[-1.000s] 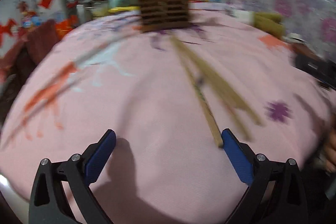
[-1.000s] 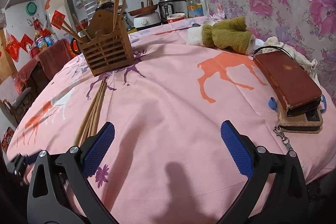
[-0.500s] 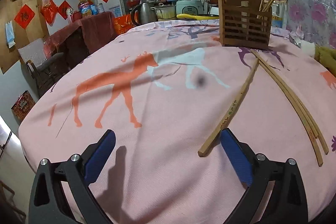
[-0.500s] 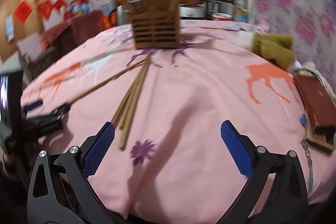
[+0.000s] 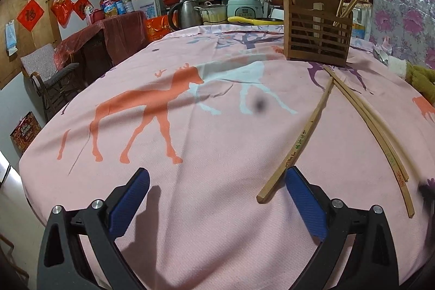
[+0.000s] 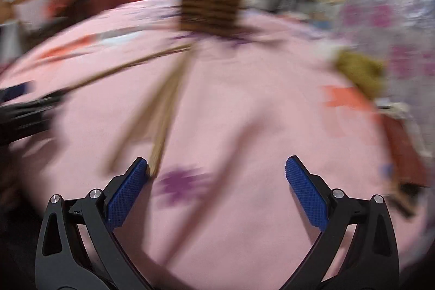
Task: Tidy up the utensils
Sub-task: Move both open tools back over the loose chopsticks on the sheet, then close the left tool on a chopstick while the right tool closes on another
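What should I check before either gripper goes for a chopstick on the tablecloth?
1. Left gripper open and empty: ok.
2. Right gripper open and empty: ok.
3. Single chopstick lined up for the left: not ok; its near end lies just inside the right finger, off centre.
4. Chopstick bundle lying free on the tablecloth: ok, apart from the single one except near the holder.
5. Wooden holder upright with room inside: ok, a few sticks already stand in it.
6. Right wrist view sharp enough to aim: not ok, heavily blurred.
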The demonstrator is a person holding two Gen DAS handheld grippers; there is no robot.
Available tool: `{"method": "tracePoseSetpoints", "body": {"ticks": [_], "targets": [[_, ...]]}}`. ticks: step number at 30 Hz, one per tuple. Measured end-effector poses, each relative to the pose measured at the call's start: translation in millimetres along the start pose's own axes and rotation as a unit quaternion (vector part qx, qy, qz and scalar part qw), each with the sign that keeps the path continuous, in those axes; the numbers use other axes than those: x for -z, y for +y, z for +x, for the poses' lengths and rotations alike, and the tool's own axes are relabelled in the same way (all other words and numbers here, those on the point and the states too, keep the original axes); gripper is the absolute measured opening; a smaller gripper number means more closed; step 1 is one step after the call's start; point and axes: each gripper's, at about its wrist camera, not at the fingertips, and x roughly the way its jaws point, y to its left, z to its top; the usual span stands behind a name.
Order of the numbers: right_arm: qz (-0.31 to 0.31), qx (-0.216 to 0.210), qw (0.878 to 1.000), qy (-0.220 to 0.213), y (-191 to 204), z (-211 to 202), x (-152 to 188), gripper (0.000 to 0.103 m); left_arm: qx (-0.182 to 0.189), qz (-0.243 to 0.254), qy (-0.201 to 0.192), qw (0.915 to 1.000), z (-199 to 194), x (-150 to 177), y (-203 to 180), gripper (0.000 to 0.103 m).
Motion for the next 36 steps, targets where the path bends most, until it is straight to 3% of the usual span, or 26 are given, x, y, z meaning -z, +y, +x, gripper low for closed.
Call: {"method": "tracePoseSetpoints", "body": {"ticks": [3,5,9,14,23,27,29,31,32,36], "targets": [[0.102,-0.048,0.994,0.014,-44,4,-3,0.089,-0.002,0.002,-0.001,1.0,-1,1,-1,0.098],[0.134,-0.095,0.986,-0.016,-56,-11,-5,0.089,-0.003,0.002,-0.002,1.0,-2,1,-2,0.098],[0.063,-0.125,0.988,-0.062,-27,-32,-2,0.089,-0.003,0.002,-0.002,1.0,-2,1,-2,0.098],[0.013,-0.138,0.989,-0.055,-6,-32,-1,0.078,-0.003,0.002,-0.002,1.0,-2,1,-2,0.098],[0.05,-0.169,0.984,-0.016,-20,-14,-2,0.074,0.004,0.003,0.001,1.0,-2,1,-2,0.098],[0.061,-0.17,0.983,-0.002,-22,-6,-1,0.074,0.056,0.026,0.0,0.9981,-8,4,-13,0.097],[0.06,-0.17,0.984,-0.002,-20,-6,-1,0.074,0.074,0.05,-0.004,0.996,-12,6,-23,0.085],[0.059,-0.17,0.984,-0.005,-20,-7,-1,0.074,0.103,0.065,-0.006,0.9925,-16,8,-28,0.066],[0.059,-0.171,0.983,-0.006,-20,-8,-1,0.074,0.122,0.066,-0.004,0.9903,-17,8,-30,0.052],[0.063,-0.174,0.983,-0.006,-21,-8,-1,0.074,0.153,0.066,-0.003,0.986,-18,9,-31,0.03]]}}
